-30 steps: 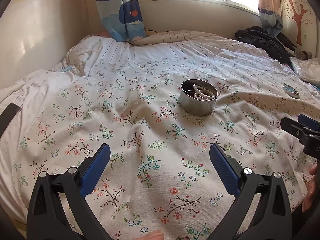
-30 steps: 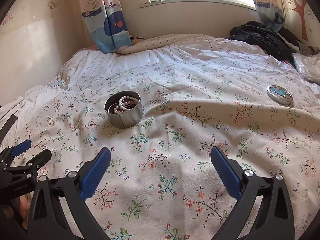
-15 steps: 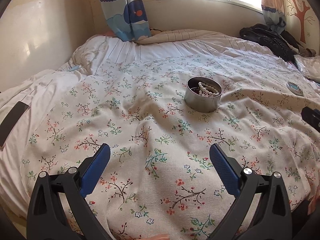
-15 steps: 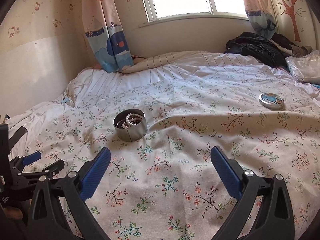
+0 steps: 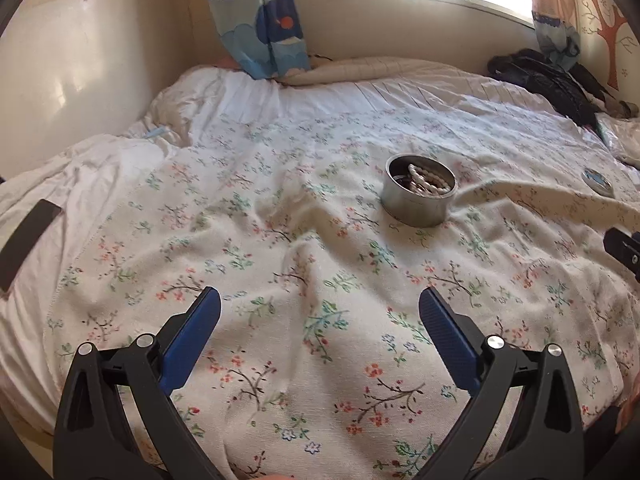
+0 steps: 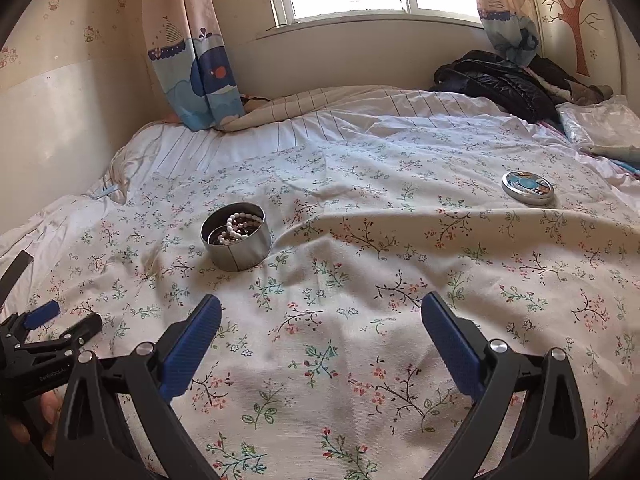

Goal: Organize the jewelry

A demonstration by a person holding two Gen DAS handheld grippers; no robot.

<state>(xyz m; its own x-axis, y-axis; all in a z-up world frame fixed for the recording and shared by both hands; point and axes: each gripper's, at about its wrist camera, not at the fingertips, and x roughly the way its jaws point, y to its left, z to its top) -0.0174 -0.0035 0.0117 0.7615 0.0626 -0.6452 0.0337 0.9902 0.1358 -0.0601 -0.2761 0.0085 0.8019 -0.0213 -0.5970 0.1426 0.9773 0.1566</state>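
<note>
Both claws are spread wide and carry nothing. My left claw (image 5: 319,320) hangs low over the flowered bedspread (image 5: 280,240), and my right claw (image 6: 321,326) does the same just to its right, each well short of anything worth gripping.

Ahead of the left claw and a little to the right stands the round metal tin (image 5: 418,194), upright, mouth facing up, no lid on it. A string of pale beads (image 5: 426,179) lies coiled inside with darker pieces beneath it that I cannot make out. From the right wrist view the tin (image 6: 236,236) sits ahead and to the left, and the lid (image 6: 528,187) lies flat on the bed far off to the right, printed face up, well apart from the tin.

I judge the jewelry is already gathered, so the step in hand is closing the tin. Next I would send the right claw out to the lid, pinch it by its thin rim, and carry it across. Being a flat disc, it has no long axis to line up; only its face must stay level. Soft bedding may let it sink or tip as I grip.
</note>
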